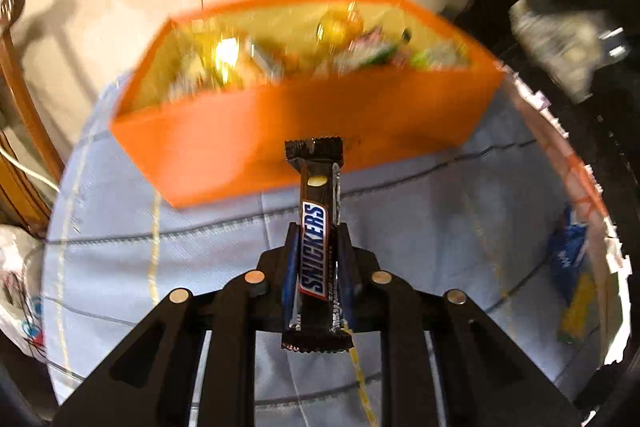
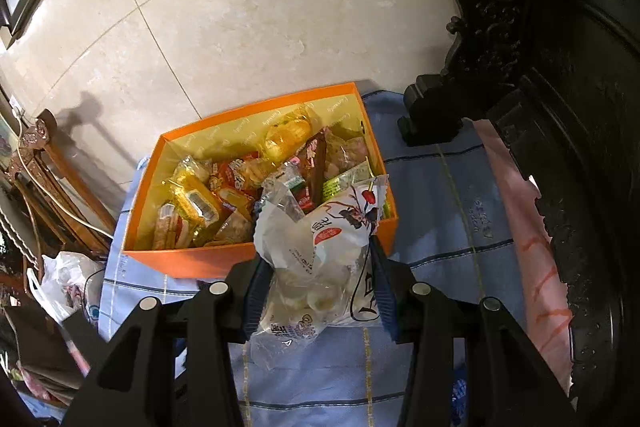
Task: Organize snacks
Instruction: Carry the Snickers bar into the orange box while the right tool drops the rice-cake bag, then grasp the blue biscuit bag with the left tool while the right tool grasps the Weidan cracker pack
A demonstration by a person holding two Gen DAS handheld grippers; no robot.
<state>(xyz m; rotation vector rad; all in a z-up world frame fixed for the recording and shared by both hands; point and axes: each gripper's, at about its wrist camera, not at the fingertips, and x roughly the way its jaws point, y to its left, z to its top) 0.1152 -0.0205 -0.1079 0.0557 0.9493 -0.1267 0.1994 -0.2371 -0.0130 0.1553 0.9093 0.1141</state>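
The setting was a lived-in home, likely a bedroom or sitting room. A pale blue checked cotton sheet (image 2: 432, 187) covered a soft surface beside a dark carved wooden furniture piece (image 2: 560, 87). Large glossy beige floor tiles (image 2: 240, 7) lay beyond it. A reddish-brown carved wooden stand (image 2: 44, 151) with a white cable stood near a crumpled white plastic shopping bag (image 2: 64, 279).

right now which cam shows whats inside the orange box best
The right wrist view. It looks down into the orange box in sharp focus, so the piled snack packets can be told apart. The left wrist view sees the box lower and motion-blurred, mostly its outer wall, with the Snickers bar in front.
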